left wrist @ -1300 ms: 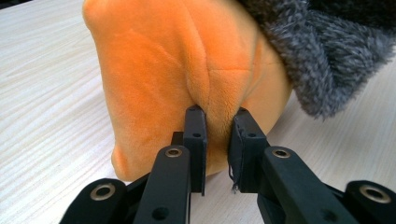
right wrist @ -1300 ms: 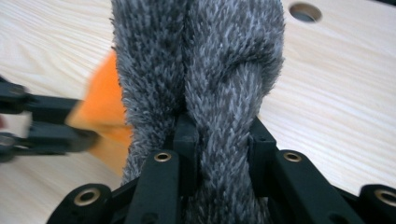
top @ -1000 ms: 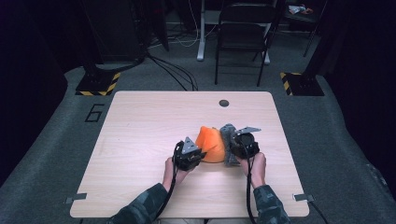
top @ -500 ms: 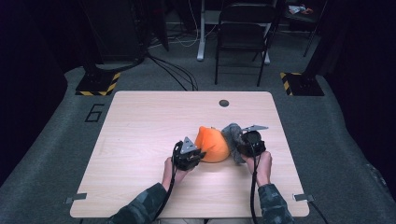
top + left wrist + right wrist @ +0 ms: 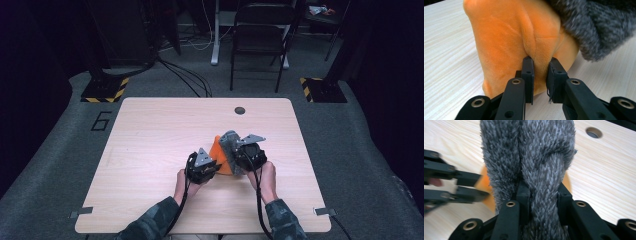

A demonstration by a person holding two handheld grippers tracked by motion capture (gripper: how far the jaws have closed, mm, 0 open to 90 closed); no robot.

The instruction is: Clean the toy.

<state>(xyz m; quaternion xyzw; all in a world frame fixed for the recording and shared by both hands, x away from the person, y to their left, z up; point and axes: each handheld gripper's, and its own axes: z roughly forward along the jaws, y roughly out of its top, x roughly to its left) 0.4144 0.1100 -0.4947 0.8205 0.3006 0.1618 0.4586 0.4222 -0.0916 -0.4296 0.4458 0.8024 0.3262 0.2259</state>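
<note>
Table brightly lit, surroundings dark, close-ups slightly blurred.

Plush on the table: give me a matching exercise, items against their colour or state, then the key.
1. left hand-held gripper
2. right hand-held gripper
3. table
4. chair

A. light wood, round hole near far edge
B. shut on grey fur
C. stands on floor beyond the table
D. shut on orange plush

Pairs: 1-D, 2-B, 3-A, 4-C
</note>
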